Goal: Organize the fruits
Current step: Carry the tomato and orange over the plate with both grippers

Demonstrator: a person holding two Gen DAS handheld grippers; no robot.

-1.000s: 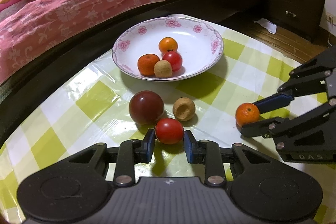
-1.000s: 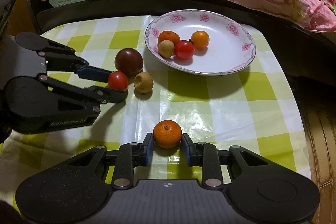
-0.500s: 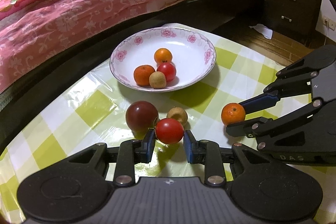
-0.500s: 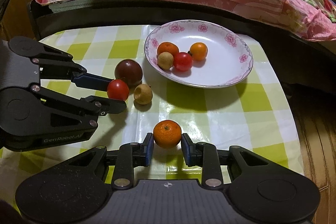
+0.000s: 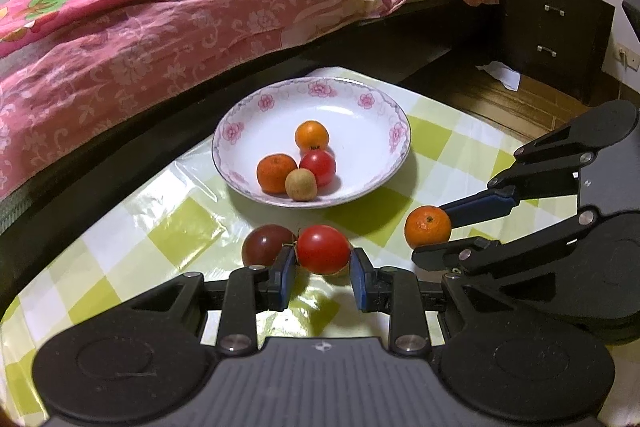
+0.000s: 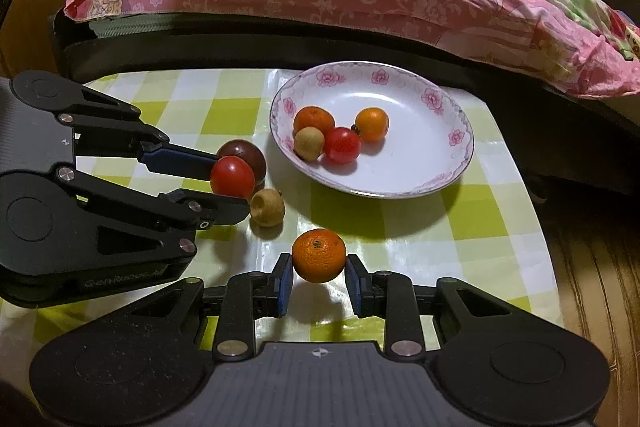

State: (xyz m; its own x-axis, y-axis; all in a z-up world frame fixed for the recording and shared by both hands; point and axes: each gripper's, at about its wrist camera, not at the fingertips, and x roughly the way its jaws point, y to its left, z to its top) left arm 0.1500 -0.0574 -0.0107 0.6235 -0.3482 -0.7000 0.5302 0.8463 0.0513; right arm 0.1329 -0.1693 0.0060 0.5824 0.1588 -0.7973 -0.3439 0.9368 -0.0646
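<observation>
My left gripper [image 5: 322, 267] is shut on a red tomato [image 5: 323, 249], held above the checked tablecloth [image 5: 436, 143]. My right gripper [image 6: 319, 277] is shut on a small orange [image 6: 319, 255], also lifted off the cloth. Each held fruit shows in the other view too: the orange [image 5: 427, 231] and the tomato [image 6: 232, 177]. A white floral plate [image 5: 372, 115] at the far side holds two oranges, a red tomato and a small tan fruit. On the cloth lie a dark red fruit [image 5: 264, 245] and a tan fruit [image 6: 267, 207], the latter hidden in the left wrist view.
A bed with a pink floral cover [image 5: 160, 27] runs along the table's far edge. A dark nightstand [image 5: 556, 27] stands at the right on the wooden floor [image 6: 592, 267]. The table's right edge [image 6: 536, 211] drops to the floor.
Both grippers have risen with their fruit, tomato and orange now clear of the cloth. The plate sits lower and farther in both views. The tan fruit is now hidden behind the tomato in the left view.
</observation>
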